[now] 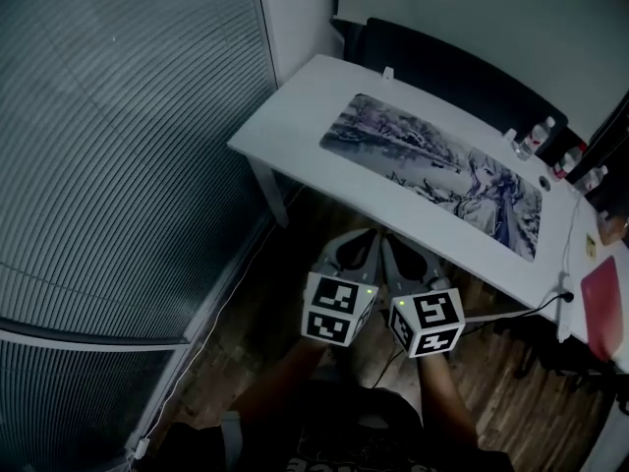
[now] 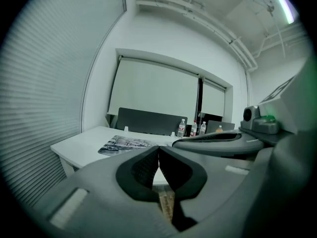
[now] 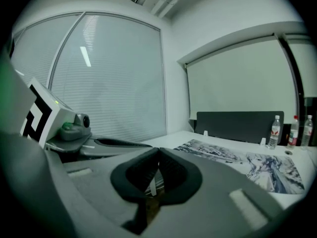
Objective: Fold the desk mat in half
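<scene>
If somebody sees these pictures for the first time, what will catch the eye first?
The printed desk mat stands out most: a long grey illustration lying flat and unfolded along the white desk. Next come the left claw and the right claw, both shut and empty, side by side above the wooden floor, just short of the desk's near edge.

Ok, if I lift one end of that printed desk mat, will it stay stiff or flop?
Probably floppy: the desk mat lies thin and flat on the white table, so a lifted end should drape. Being so long, it may sag in the middle if held only at two corners.
</scene>
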### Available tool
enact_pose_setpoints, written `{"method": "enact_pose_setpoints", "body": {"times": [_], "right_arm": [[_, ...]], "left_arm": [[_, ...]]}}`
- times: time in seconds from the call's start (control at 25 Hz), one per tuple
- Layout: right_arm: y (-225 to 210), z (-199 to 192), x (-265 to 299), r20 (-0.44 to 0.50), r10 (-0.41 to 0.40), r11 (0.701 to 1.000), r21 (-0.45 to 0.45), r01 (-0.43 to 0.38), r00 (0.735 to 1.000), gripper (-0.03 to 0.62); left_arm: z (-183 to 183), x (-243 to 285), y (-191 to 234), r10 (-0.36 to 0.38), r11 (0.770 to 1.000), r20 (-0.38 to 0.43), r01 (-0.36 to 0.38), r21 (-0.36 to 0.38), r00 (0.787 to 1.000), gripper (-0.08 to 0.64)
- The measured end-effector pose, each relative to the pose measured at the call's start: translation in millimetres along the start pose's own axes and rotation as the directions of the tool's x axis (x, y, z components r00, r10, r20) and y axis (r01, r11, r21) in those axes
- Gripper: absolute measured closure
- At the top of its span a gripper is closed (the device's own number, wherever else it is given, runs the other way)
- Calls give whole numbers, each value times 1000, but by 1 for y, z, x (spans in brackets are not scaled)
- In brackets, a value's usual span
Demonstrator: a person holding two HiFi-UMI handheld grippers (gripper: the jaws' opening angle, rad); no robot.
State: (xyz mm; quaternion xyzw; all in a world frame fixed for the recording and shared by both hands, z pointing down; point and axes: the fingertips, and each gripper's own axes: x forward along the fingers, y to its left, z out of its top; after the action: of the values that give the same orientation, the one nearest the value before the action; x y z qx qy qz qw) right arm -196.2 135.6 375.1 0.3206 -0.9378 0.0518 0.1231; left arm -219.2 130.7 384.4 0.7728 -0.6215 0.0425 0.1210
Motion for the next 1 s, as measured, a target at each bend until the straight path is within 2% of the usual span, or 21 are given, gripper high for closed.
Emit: {"method": "enact_pose_setpoints", "body": {"times": [0.52,1.0], "right_arm": [[1,17,55,9,-39,999,6,38,999,589],[-32,17,100,27,-2,1000,30,1,1000,589]], "left_arm": [[6,21,53,-32,999,-1,32,-2,999,554],[7,70,78,-6,1000,-25,7,10,1000,554]]}}
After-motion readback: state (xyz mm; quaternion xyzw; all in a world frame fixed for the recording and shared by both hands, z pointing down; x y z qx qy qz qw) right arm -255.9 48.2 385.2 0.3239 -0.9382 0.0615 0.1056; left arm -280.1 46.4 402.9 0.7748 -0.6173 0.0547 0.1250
